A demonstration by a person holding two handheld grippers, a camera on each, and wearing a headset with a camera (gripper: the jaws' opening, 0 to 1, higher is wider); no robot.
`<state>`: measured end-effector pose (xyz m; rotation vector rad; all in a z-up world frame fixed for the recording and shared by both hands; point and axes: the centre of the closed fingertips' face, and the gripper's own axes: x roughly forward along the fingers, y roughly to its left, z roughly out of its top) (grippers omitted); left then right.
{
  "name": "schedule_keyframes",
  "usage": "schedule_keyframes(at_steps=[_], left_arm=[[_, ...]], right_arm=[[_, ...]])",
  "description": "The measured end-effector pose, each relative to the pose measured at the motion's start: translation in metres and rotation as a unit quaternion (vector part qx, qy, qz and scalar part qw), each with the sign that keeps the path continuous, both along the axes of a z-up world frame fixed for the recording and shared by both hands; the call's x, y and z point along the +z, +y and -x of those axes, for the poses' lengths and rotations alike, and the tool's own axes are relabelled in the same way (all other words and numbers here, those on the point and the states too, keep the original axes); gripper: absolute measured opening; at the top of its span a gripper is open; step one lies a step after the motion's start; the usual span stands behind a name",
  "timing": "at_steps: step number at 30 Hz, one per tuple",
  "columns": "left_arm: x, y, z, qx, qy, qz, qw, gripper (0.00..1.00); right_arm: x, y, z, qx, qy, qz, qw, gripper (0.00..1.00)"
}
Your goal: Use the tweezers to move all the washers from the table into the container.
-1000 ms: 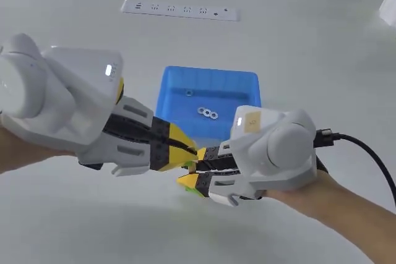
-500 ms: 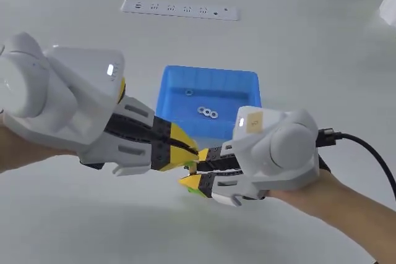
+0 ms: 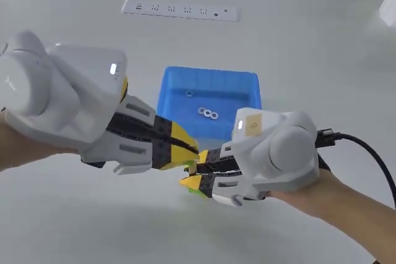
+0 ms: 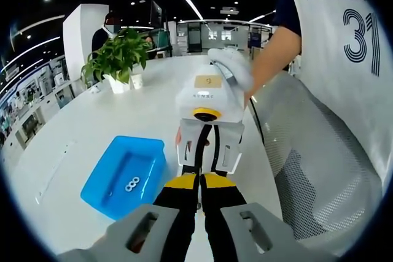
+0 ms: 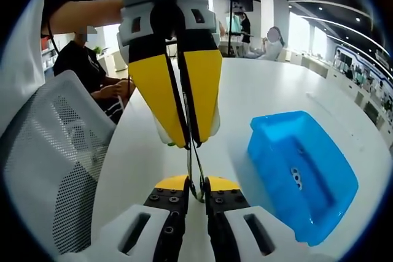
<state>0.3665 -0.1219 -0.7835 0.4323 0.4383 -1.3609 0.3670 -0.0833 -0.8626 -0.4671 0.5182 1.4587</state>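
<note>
Left gripper (image 3: 193, 154): at the near-left corner of the container (image 3: 247, 85), pointing right; jaws drawn narrow, clamped on the tweezers.
Tweezers (image 5: 191, 170): thin and dark, just in front of the container's near wall, bridging the two grippers' yellow tips.
Washers (image 3: 208, 114): inside the container, a small cluster touching near its middle; one more sits apart toward its far-left corner.
Right gripper (image 3: 190, 180): in front of the container's near wall, pointing left, tip to tip with the left gripper; jaws narrow, pinching the tweezers' other end.
Power strip (image 3: 179, 10): flat on the table (image 3: 309, 41), well beyond the container's far wall.
</note>
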Motion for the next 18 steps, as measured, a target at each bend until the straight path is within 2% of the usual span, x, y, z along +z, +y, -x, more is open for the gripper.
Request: schedule_keyframes(at_steps=[8, 18], left_arm=[[0.014, 0.002, -0.001, 0.001, -0.009, 0.005, 0.9999, 0.05], [0.042, 0.001, -0.007, -0.002, -0.041, 0.010, 0.9991, 0.05]], right_arm=[[0.014, 0.001, -0.001, 0.000, -0.009, -0.007, 0.9999, 0.12], [0.043, -0.001, -0.013, -0.012, -0.039, -0.022, 0.9989, 0.12]])
